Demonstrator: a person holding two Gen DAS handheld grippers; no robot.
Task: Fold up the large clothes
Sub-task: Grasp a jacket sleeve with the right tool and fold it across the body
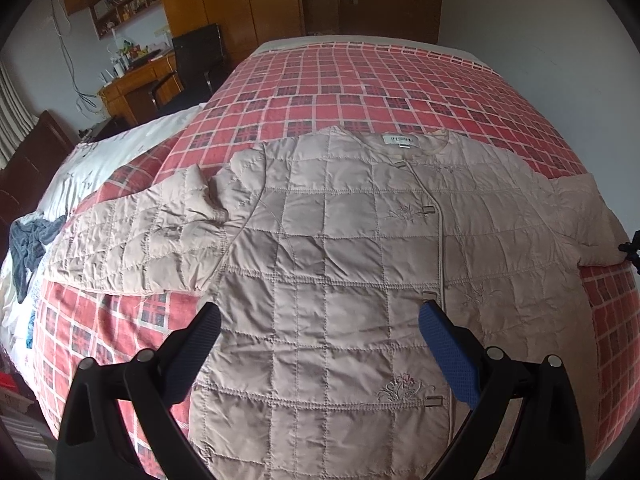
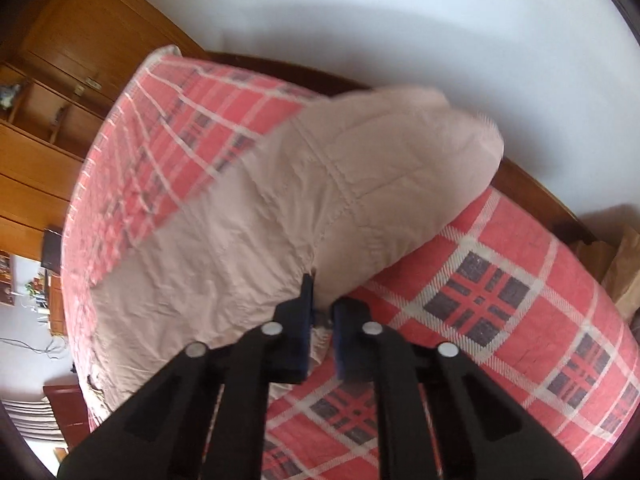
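The left gripper (image 1: 320, 322) fills the lower frame with its jaws spread wide apart. The right gripper (image 2: 321, 312), lower centre, has jaws pinched nearly together on cloth.

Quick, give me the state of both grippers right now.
Left gripper: open, holding nothing, fingers spread above the quilted jacket.
Right gripper: shut on the jacket sleeve, at its cuff end.

The quilted jacket (image 1: 340, 260) is pale beige — stitched in squares. The bedspread (image 1: 360, 80) is red plaid, white-lined with dark checks.
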